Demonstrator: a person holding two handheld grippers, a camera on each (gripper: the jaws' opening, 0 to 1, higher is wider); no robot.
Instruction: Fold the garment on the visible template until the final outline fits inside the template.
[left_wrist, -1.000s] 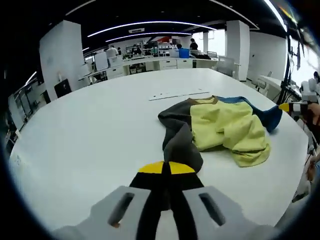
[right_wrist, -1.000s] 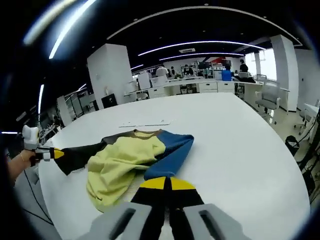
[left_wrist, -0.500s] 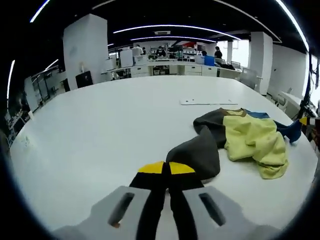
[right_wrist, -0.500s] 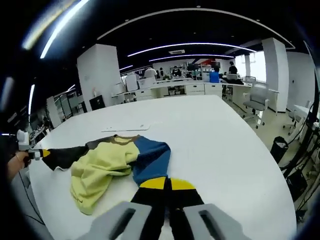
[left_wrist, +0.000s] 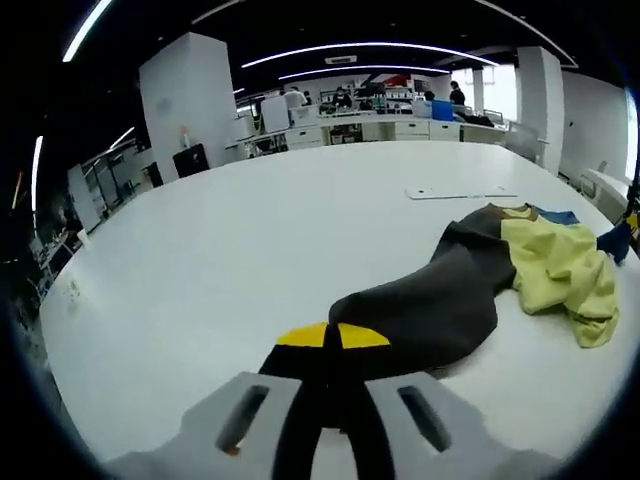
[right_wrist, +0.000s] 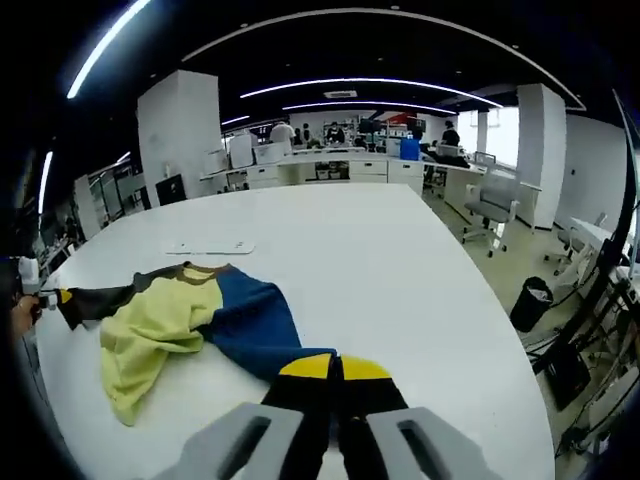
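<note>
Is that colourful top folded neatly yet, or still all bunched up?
Bunched up. The garment lies stretched sideways, a sleeve held in each shut gripper, the left and right, while its yellow middle sits rumpled on the white table.

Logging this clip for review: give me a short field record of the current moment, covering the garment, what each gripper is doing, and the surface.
garment: multicolour top lying crumpled on the table, yellow-green body, one dark grey sleeve, one blue sleeve
left gripper: shut on the dark grey sleeve end, sleeve stretched out toward it
right gripper: shut on the blue sleeve end
fold state: not folded; sleeves pulled apart to opposite sides
surface: white table
other: flat white strip lying beyond the collar
</note>
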